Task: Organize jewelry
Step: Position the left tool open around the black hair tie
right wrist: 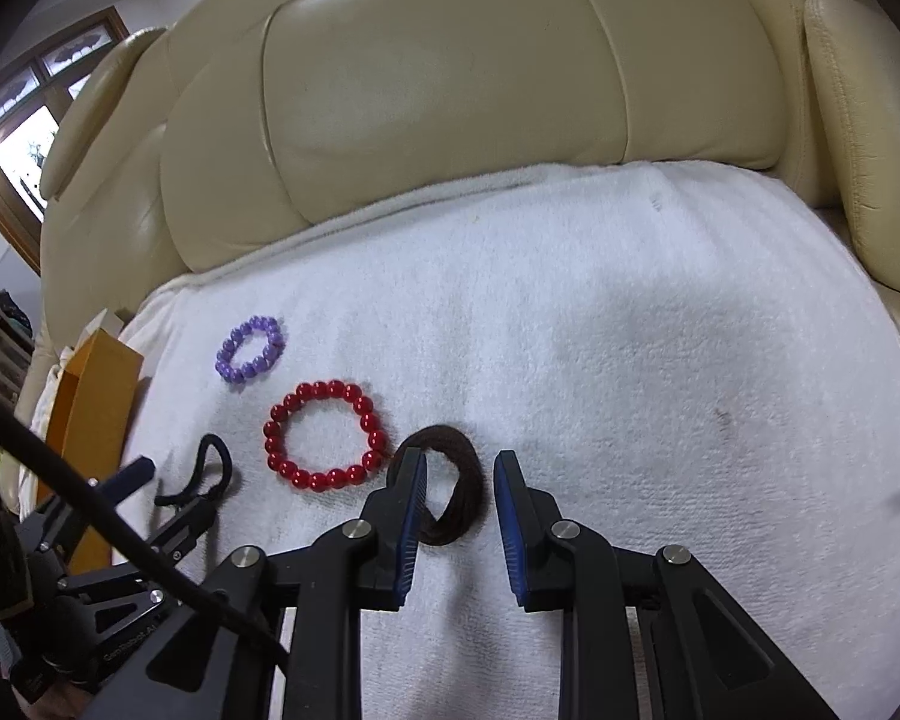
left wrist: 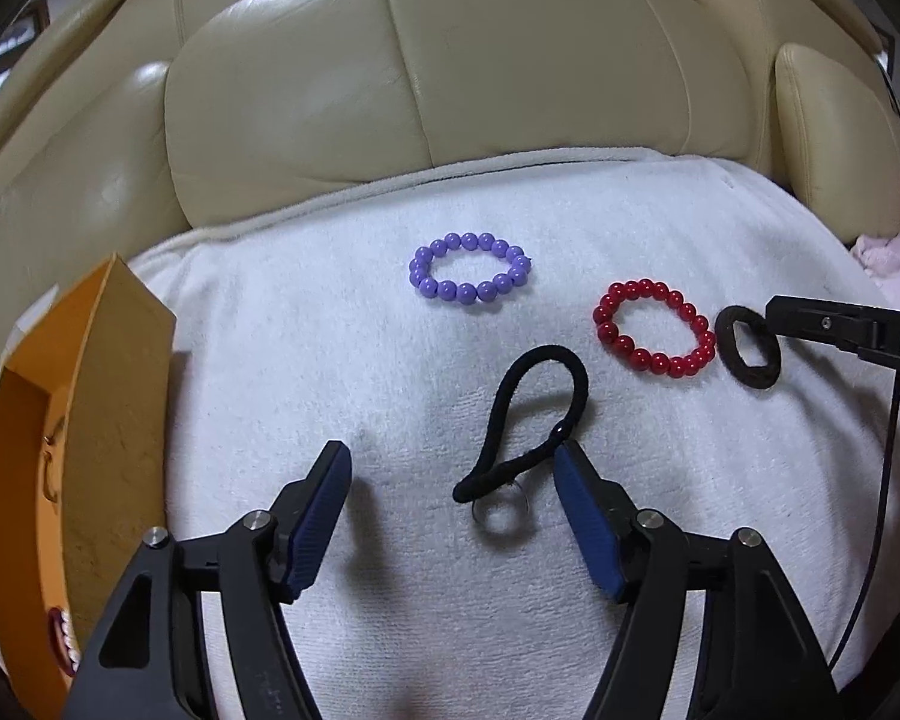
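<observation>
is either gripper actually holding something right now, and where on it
Nothing is held. The left hand-held gripper is open around the black hair tie; the right hand-held gripper is open around the brown hair tie.

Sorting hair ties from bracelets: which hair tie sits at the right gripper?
The brown hair tie, a thick round loop beside the red bracelet; the thin black hair tie lies at the left gripper.
</observation>
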`<control>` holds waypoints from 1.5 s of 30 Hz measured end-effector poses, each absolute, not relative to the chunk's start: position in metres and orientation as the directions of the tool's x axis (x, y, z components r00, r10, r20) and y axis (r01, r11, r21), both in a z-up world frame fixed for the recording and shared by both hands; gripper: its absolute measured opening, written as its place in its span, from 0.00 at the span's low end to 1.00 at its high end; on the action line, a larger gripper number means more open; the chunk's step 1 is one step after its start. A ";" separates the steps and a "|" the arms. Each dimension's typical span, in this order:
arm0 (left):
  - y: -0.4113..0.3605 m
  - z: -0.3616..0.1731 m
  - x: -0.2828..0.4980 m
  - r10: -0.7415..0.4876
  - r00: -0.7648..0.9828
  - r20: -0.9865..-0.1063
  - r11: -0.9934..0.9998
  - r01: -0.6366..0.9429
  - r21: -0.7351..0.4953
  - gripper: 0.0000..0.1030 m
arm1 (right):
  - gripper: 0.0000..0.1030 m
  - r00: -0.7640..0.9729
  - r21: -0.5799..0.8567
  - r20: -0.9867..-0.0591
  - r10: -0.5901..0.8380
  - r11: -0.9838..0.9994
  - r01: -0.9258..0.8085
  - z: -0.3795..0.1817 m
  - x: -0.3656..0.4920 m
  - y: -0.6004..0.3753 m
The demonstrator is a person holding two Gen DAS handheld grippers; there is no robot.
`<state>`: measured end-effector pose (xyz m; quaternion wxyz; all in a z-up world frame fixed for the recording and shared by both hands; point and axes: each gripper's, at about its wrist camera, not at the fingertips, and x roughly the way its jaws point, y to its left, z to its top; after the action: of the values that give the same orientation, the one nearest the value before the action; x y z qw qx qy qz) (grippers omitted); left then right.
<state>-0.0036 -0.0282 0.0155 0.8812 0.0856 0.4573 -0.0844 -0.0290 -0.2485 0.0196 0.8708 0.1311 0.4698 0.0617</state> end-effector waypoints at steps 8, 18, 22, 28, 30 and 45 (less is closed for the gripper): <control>-0.013 0.014 -0.002 -0.136 0.538 -0.832 0.968 0.250 0.002 0.77 | 0.25 0.515 0.343 -0.814 0.268 0.938 0.055 0.018 -0.026 -0.261; -0.007 0.036 -0.005 -0.216 0.590 -0.778 0.964 0.255 -0.074 0.77 | 0.47 0.502 0.381 -0.812 0.299 0.922 0.069 0.019 -0.024 -0.261; -0.012 0.034 -0.005 -0.226 0.574 -0.787 0.958 0.279 -0.071 0.49 | 0.47 0.515 0.381 -0.805 0.294 0.922 0.070 0.017 -0.023 -0.260; -0.016 0.028 -0.006 -0.227 0.559 -0.798 0.954 0.291 -0.068 0.47 | 0.35 0.505 0.323 -0.820 0.268 0.946 0.022 0.013 -0.021 -0.242; -0.017 0.025 -0.005 -0.226 0.549 -0.805 0.954 0.292 -0.069 0.47 | 0.30 0.500 0.281 -0.831 0.244 0.960 -0.001 0.009 -0.021 -0.235; -0.022 0.021 -0.004 -0.245 0.540 -0.805 0.950 0.299 -0.089 0.22 | 0.10 0.549 0.168 -0.823 0.147 0.986 -0.011 0.017 -0.026 -0.239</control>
<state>-0.0040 -0.0221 0.0212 0.8771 0.0296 0.4536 -0.1549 -0.0256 -0.2386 0.0174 0.8772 0.0716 0.4727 0.0451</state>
